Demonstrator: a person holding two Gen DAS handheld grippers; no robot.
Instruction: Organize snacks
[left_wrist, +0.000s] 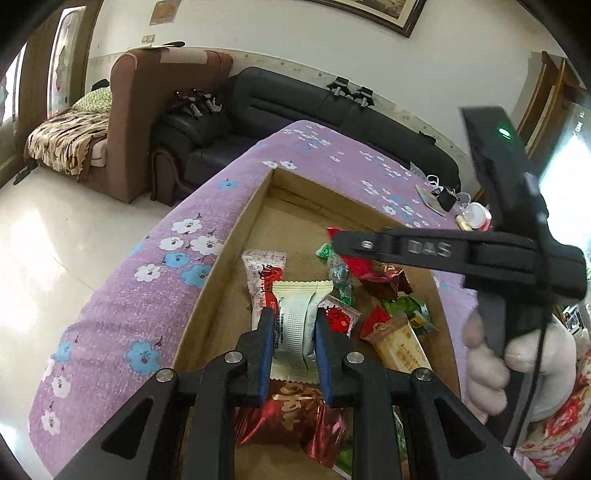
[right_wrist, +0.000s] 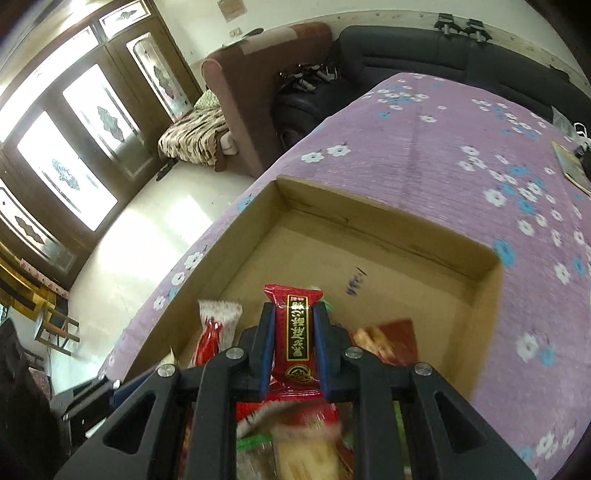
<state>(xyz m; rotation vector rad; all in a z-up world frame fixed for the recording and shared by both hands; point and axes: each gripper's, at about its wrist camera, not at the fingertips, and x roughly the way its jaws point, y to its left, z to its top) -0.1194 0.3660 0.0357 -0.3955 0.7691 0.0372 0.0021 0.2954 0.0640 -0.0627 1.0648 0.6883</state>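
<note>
left gripper (left_wrist: 293, 332) clamps cream packet (left_wrist: 295, 325) | right gripper (right_wrist: 294, 332) grips red packet (right_wrist: 295, 328) — snacks below blurred

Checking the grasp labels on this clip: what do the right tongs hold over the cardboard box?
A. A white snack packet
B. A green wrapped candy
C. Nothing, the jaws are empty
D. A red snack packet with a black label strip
D: in the right wrist view the right tongs are shut on a red snack packet with a black label strip, above the cardboard box.
</note>
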